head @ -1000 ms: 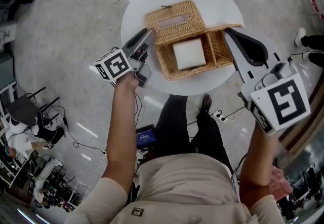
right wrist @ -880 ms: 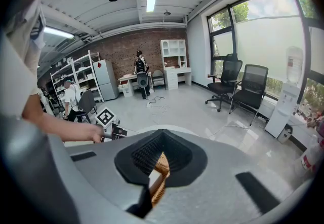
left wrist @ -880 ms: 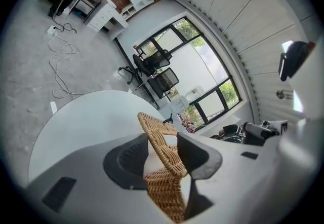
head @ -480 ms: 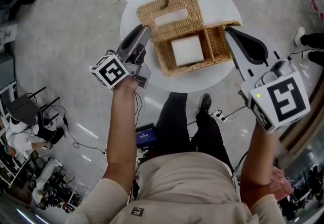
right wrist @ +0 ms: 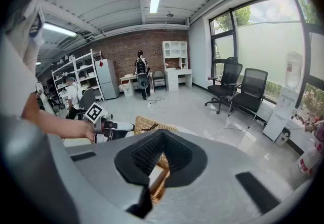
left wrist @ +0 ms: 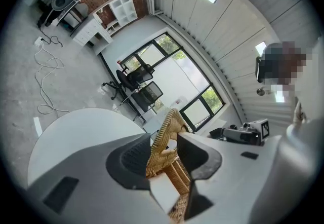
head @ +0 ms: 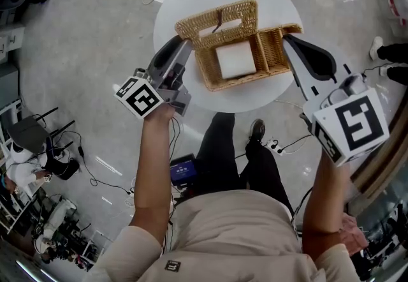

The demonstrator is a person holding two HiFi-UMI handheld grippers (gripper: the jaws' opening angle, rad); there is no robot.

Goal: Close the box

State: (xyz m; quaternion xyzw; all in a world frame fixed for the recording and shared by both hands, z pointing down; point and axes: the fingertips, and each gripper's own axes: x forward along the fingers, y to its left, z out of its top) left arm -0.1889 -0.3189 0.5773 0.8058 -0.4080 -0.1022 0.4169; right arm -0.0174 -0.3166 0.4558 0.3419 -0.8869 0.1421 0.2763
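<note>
Head view: left tool (head: pixel 182 44) grips lid (head: pixel 220 19), right tool (head: pixel 289 39) grips box (head: pixel 237 80) holding white pad (head: pixel 234 60).

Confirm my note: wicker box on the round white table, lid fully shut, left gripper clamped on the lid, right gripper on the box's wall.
The lid is not fully shut. The head view shows the lid standing partway up, with the white block inside the box exposed. The rest of the note holds.
</note>
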